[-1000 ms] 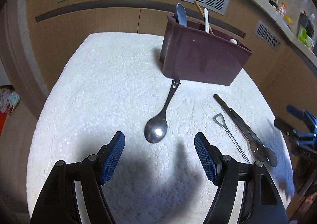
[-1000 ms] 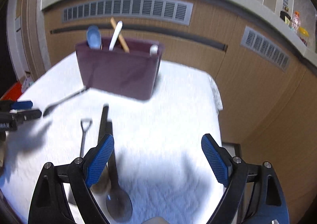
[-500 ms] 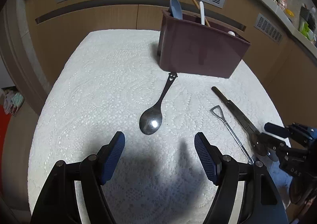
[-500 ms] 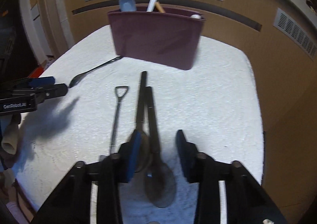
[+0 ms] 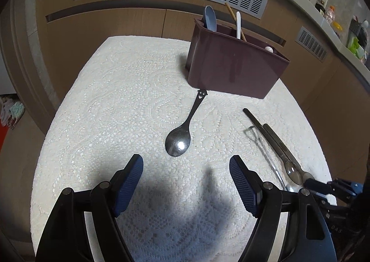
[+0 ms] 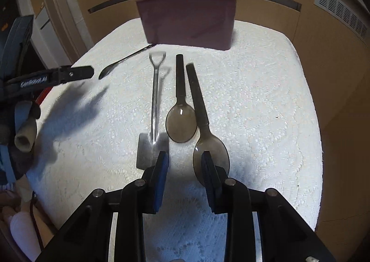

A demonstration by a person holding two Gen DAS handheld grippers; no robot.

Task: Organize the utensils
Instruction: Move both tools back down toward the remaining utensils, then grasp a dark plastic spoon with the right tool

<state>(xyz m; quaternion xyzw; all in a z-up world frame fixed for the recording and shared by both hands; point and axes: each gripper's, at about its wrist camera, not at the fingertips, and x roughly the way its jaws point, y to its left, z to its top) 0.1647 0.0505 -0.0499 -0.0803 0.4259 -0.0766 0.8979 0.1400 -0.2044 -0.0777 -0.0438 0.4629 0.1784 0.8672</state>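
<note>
My right gripper (image 6: 185, 164), jaws just narrowed and holding nothing, hovers over the smoky translucent plastic spoon (image 6: 209, 146) near the white lace tablecloth's (image 6: 266, 100) front edge, needing to descend and clamp it.

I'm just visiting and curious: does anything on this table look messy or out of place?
Yes: four utensils lie loose on the cloth outside the maroon holder: a steel spoon, a shovel-shaped spoon and two smoky plastic spoons. Nothing looks spilled or broken.

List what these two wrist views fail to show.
- Inside of the maroon utensil holder: both views, hidden by its own wall.
- Lower parts of the blue spoon and white utensil: same wall.
- Shovel-shaped spoon: blurred in both views.
- Right gripper: whether its fingers touch the smoky spoon.
</note>
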